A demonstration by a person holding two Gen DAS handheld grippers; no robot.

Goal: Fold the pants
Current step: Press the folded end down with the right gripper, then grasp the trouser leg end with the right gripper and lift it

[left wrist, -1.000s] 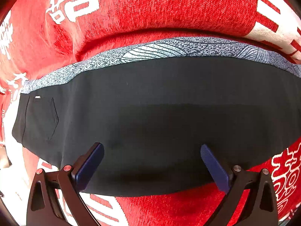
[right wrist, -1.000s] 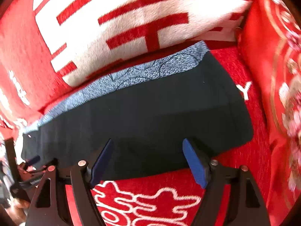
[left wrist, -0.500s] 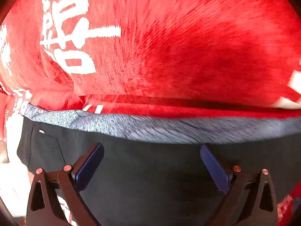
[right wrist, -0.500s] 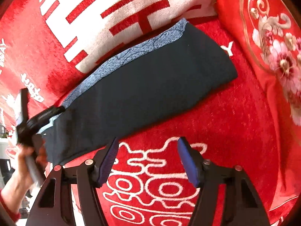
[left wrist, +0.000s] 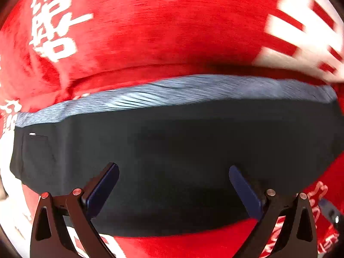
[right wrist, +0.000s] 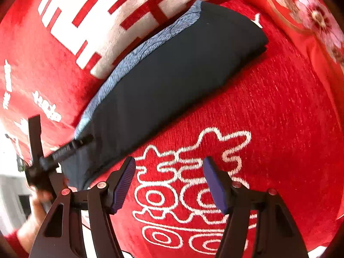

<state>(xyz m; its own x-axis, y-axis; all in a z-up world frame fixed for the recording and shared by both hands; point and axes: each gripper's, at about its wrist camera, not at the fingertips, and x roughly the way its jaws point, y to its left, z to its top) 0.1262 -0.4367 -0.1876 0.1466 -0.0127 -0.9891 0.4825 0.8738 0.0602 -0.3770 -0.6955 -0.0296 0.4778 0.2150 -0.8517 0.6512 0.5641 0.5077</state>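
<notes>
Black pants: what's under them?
A blue-grey patterned fabric shows from under the far edge of the black pants; how far it runs underneath is hidden. Around both lies the red cover. Neither open gripper touches the pants.

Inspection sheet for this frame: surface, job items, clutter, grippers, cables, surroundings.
Surface: red cover with white patterns, soft seat.
Job's things: dark pants folded into a long band, grey patterned fabric showing along the far edge.
Clutter: nothing seen.
Grippers: left gripper open over the pants, holding nothing; right gripper open over bare cover, beside the pants.
Cables: nothing seen.
Surroundings: red backrest with white characters; floral cushion at right.
</notes>
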